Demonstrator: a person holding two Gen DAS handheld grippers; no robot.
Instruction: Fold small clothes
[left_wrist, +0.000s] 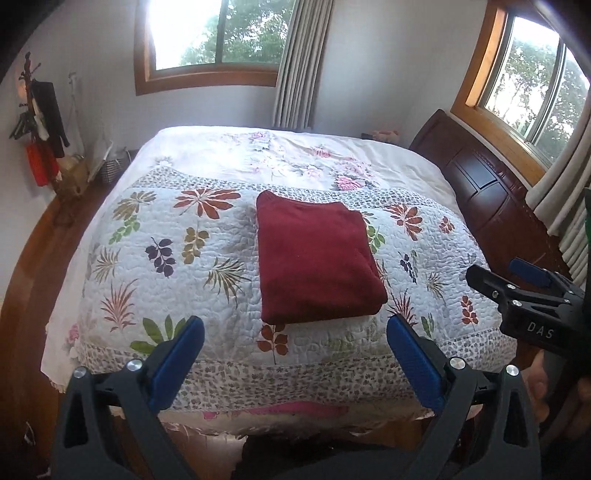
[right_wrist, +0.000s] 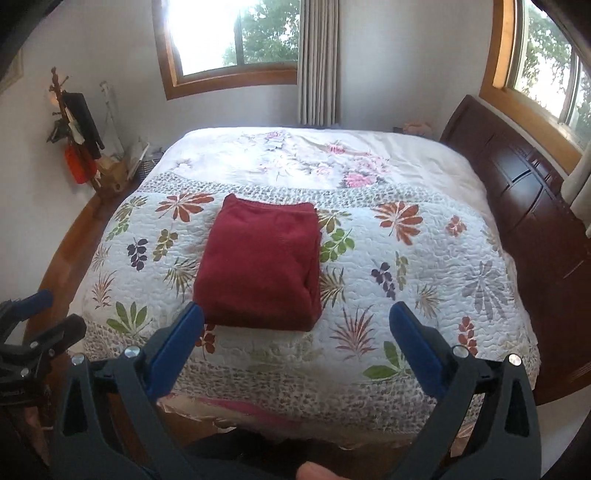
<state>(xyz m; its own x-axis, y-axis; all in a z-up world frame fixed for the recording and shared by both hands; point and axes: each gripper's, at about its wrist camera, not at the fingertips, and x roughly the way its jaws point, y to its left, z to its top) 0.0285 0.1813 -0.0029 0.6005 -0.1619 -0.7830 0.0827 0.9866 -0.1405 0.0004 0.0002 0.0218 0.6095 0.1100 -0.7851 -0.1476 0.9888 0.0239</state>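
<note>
folded red garment (left_wrist: 317, 258) lies on the quilted bed (left_wrist: 155, 280); left gripper (left_wrist: 295, 332) and right gripper (right_wrist: 297, 319) hover spread wide, holding nothing.

A folded dark red garment (left_wrist: 317, 258) lies on the leaf-patterned quilted bed (left_wrist: 155, 280).

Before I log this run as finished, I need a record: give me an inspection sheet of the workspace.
Surface: leaf-print quilt covering the bed, lying smooth.
Job's things: dark red garment, folded into a neat rectangle, lying mid-quilt.
Clutter: nothing seen on the quilt.
Grippers: left gripper and right gripper both open, empty, clear of the garment.
Cables: nothing seen.
Surroundings: dark wooden headboard at right; coat stand with hanging clothes at left; two windows with curtains.
</note>
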